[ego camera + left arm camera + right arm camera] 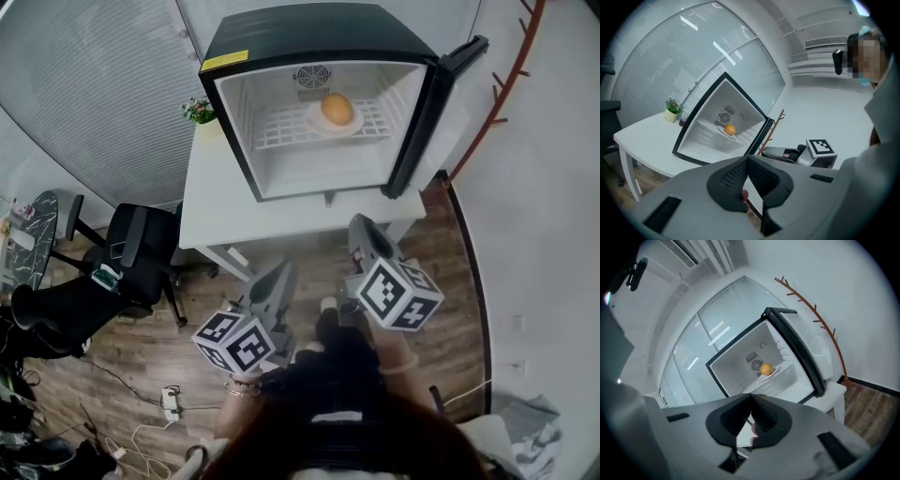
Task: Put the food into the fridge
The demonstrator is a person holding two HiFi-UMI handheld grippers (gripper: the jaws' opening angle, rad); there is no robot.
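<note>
Already shelved: food sits in the open fridge, both grippers empty

Nearest, low in the head view, the left gripper [277, 274] and the right gripper [362, 227] are held side by side over the wooden floor [159, 347], at about the front edge of the worktop [211, 206], each pointing toward the fridge [309, 33]. The left gripper view shows its jaws brought together at the tips with nothing between them. The right gripper view shows the same: jaws together and empty. From the left gripper view, the right gripper and its marker cube lie just to the right.

Off to the left on the floor stand a black office chair [131, 248] and, nearer the person, a power strip [171, 401] with loose cables.

Beyond the grippers, the white worktop carries the black fridge, whose door [433, 108] is swung open to the right. A small potted plant [198, 111] stands on the worktop at the fridge's left side.

Inside, a white wire shelf [277, 127] spans the cavity. A white plate [313, 120] lies on it toward the right rear, and the round orange food [337, 109] rests on that plate, well apart from both grippers. Behind it, a round fan vent [312, 76] is set in the back wall. A yellow label [225, 60] marks the fridge's upper front edge at the left.

Farthest right, a rust-coloured coat rack [506, 89] stands against the white wall.
</note>
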